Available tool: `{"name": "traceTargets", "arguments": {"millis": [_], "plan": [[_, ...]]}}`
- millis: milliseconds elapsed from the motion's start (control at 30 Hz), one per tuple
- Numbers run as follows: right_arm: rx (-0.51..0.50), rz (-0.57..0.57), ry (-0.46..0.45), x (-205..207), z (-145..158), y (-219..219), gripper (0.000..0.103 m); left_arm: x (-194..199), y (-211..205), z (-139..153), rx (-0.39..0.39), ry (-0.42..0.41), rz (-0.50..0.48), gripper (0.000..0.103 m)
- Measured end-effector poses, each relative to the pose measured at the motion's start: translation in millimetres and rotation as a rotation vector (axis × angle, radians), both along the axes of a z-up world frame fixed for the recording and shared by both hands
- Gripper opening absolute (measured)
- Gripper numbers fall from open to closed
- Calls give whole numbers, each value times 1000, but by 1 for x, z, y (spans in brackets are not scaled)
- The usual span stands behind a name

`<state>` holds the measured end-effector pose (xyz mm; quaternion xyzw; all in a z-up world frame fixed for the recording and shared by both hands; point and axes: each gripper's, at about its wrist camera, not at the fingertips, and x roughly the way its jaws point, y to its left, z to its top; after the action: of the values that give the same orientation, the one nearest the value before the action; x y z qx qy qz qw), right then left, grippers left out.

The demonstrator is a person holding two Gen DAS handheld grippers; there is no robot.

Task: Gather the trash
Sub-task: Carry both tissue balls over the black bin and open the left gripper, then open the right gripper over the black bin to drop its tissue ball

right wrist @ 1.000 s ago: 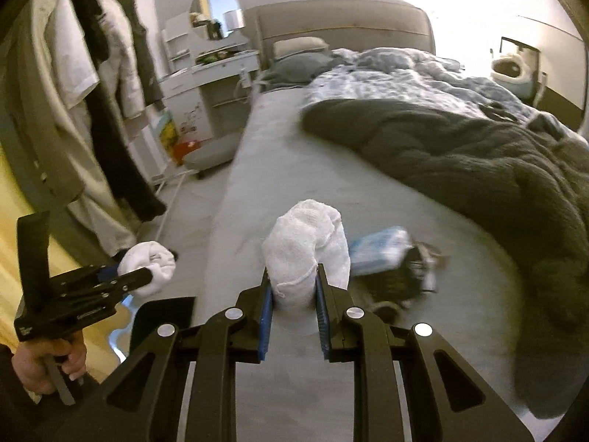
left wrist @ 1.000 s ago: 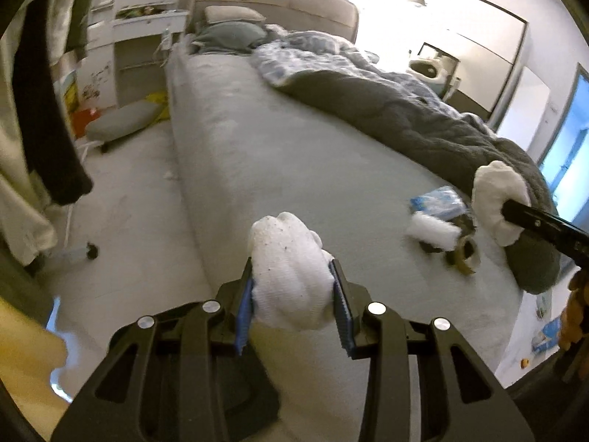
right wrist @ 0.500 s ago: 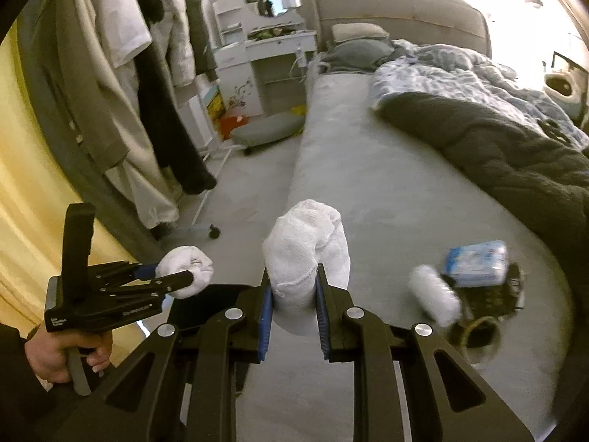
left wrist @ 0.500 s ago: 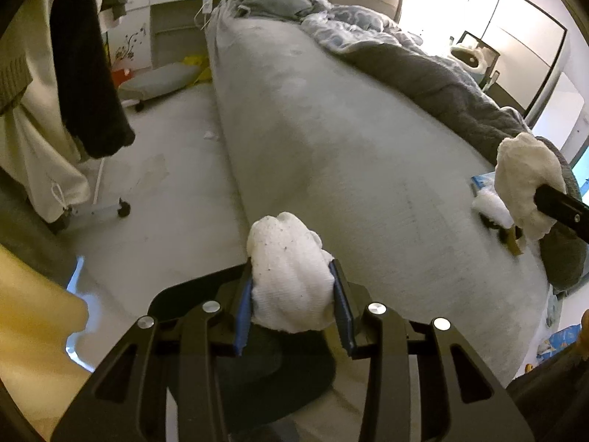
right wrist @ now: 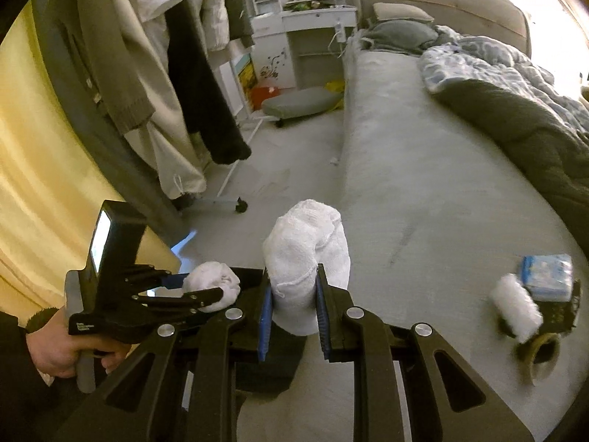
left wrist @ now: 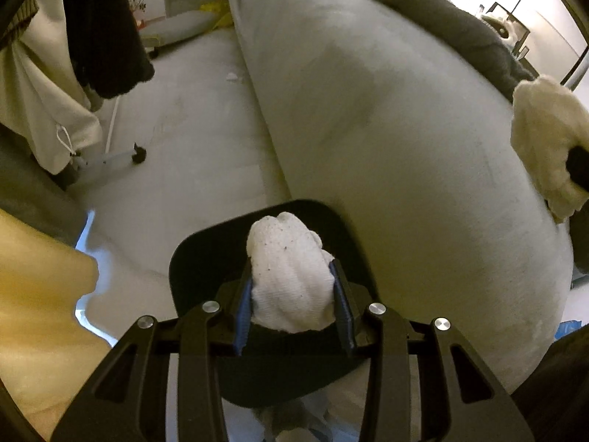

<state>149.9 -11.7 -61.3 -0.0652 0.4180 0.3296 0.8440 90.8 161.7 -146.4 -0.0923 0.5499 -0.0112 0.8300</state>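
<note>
My left gripper (left wrist: 292, 291) is shut on a crumpled white tissue wad (left wrist: 287, 269) and holds it right above a black trash bin (left wrist: 191, 258) on the floor beside the bed. My right gripper (right wrist: 292, 294) is shut on a second white tissue wad (right wrist: 305, 243), above the bed's near edge. The left gripper and its wad (right wrist: 211, 285) show at the left of the right wrist view. More trash lies on the bed at the right: a white roll (right wrist: 515, 305), a blue-and-white packet (right wrist: 548, 276) and a tape ring (right wrist: 541, 350).
The grey bed (right wrist: 423, 169) with a dark blanket (right wrist: 533, 136) fills the right. Hanging clothes (right wrist: 154, 73) on a wheeled rack stand at the left. A yellow curtain (right wrist: 48, 184) is close on the left. A white dresser (right wrist: 305, 37) and a grey cushion (right wrist: 298, 105) lie beyond.
Both grippers have swung left and down, away from the bed, each still holding its wad. The black bin has come into view under my left gripper.
</note>
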Motion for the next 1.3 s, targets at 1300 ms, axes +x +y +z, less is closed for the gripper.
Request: {"name": "traceTargets", "arguments": {"millis": [1300], "plan": [[-135,121,280,21,-116,96,23,-50,68,82,-12,-342,86,82]]}}
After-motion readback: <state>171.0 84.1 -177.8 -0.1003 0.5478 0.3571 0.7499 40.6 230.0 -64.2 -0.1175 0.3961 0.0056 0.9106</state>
